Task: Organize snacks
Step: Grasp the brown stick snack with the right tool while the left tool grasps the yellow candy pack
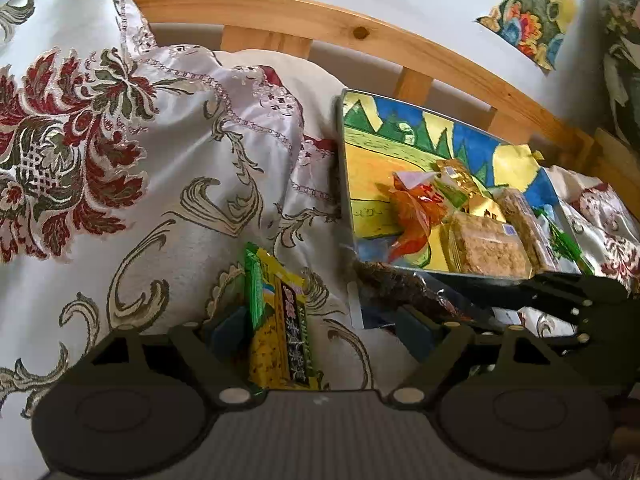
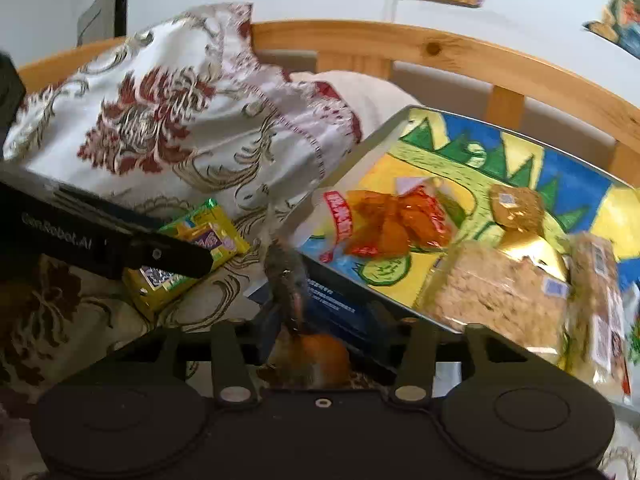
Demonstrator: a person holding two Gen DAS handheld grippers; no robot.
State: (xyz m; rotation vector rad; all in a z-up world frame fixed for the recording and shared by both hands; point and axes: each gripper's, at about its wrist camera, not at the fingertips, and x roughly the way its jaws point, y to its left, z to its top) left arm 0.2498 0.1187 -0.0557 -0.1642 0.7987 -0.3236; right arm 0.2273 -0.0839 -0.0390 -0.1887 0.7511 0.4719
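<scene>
A yellow-green snack packet [image 1: 280, 332] lies on the bedspread between the fingers of my left gripper [image 1: 322, 324]. It rests near the left pad, and the jaws stand wide and open. The same packet [image 2: 208, 236] shows in the right wrist view, under the left gripper's finger [image 2: 172, 256]. A dark brown packet [image 2: 288, 280] stands between the fingers of my right gripper [image 2: 324, 320], beside its left pad; the far pad looks apart from it. The painted tray [image 1: 348, 160] holds an orange packet [image 1: 416, 208], crisp bars [image 1: 488, 248] and a gold packet [image 1: 464, 176].
A floral embroidered pillow [image 1: 100, 140] lies left of the tray, and a wooden headboard [image 1: 320, 16] runs behind both. Paintings [image 1: 532, 12] hang on the wall. The right gripper's body [image 1: 568, 304] reaches in below the tray's near edge. A blue box [image 2: 340, 304] shows under the tray.
</scene>
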